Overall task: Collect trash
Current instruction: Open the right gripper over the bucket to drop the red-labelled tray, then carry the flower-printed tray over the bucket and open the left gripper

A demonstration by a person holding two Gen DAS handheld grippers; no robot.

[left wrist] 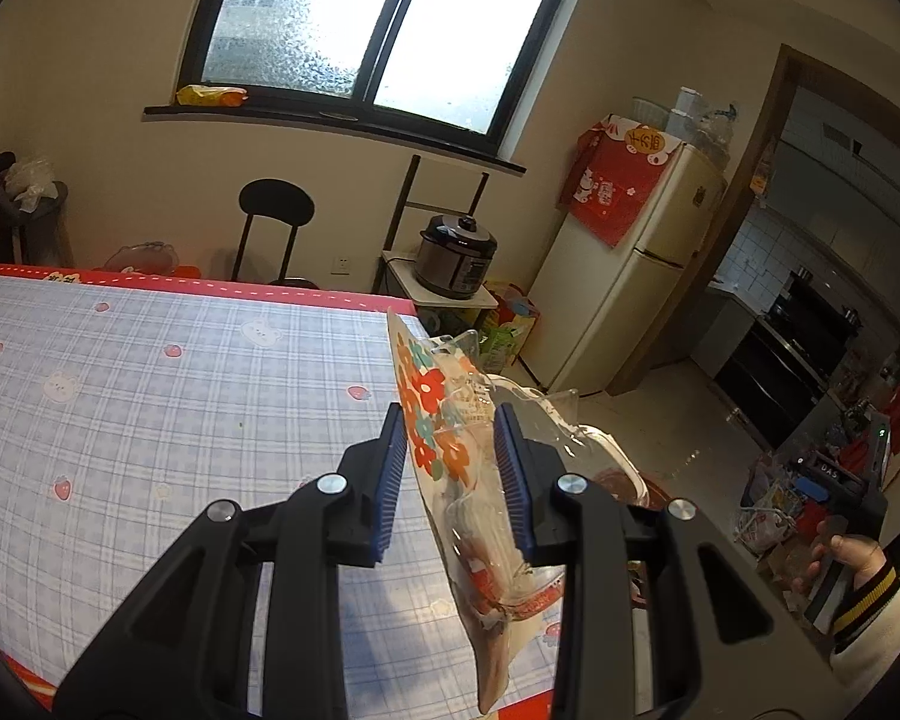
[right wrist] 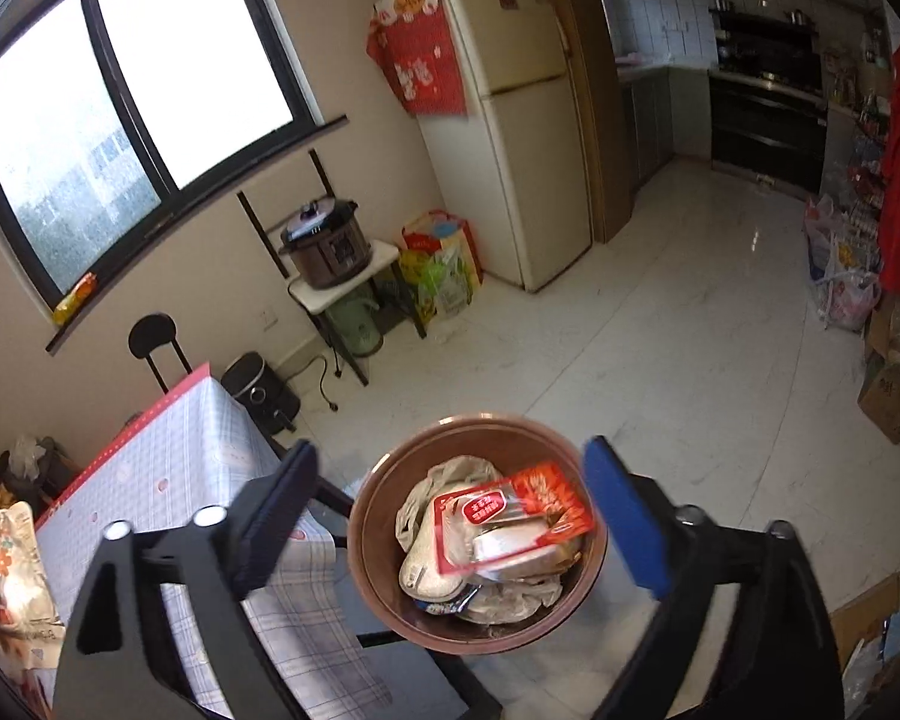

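Two views cover this moment. From the left wrist, the left gripper [left wrist: 450,468] is pinched on a flower-printed plastic bag [left wrist: 435,420], its blue pads [left wrist: 393,462] pressed against the crumpled film, which hangs down past the edge of the checked tablecloth [left wrist: 150,372]. Behind the bag a clear plastic lid or tray seems to be caught up with it, though the glare makes that hard to tell. At the lower right a hand [left wrist: 846,558] in a striped cuff grips the other tool.

From the right wrist, the right gripper [right wrist: 450,516] stands spread wide with nothing between its fingers, directly above the brown trash bin [right wrist: 384,618]. A red-and-white wrapper [right wrist: 510,516] lies on top of the crumpled bags and paper already in the bin, so that piece looks delivered. The flowered bag shows at the far left edge, well apart from the bin.

The risk lies with the left load: the film is slippery and hangs long, so a swing toward the bin could shed the clear piece onto the floor, or a release short of the rim could drop the bag beside the table.
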